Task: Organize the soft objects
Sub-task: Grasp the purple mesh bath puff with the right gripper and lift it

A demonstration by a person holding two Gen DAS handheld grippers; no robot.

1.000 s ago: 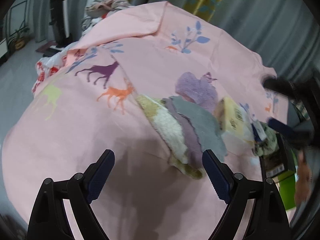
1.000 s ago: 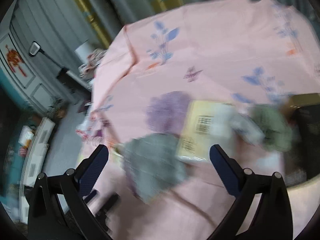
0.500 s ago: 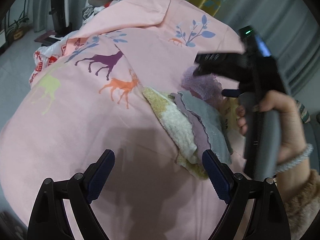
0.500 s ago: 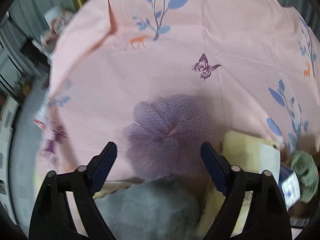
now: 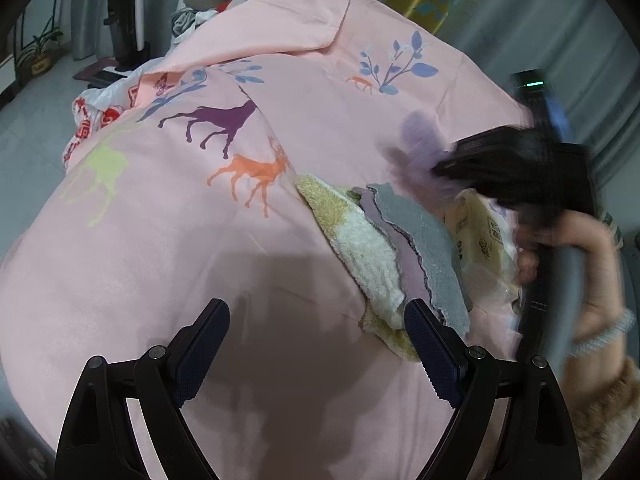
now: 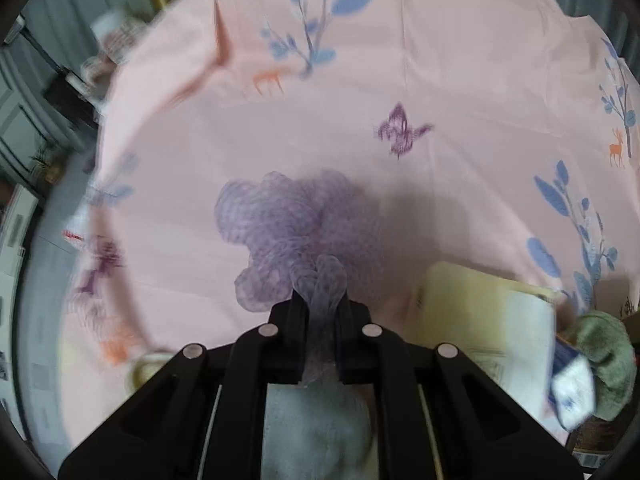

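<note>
Pink animal-print sheet, right tool angled down, clamped on purple mesh puff, left tool apart, hovering

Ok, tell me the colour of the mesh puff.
Pale purple mesh puff; right wrist view shows it best.

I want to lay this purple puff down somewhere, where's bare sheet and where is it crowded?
Bare pink sheet lies left of the towel stack, below the orange deer print. Crowded: stack, purple mesh puff and yellow pack.
</note>
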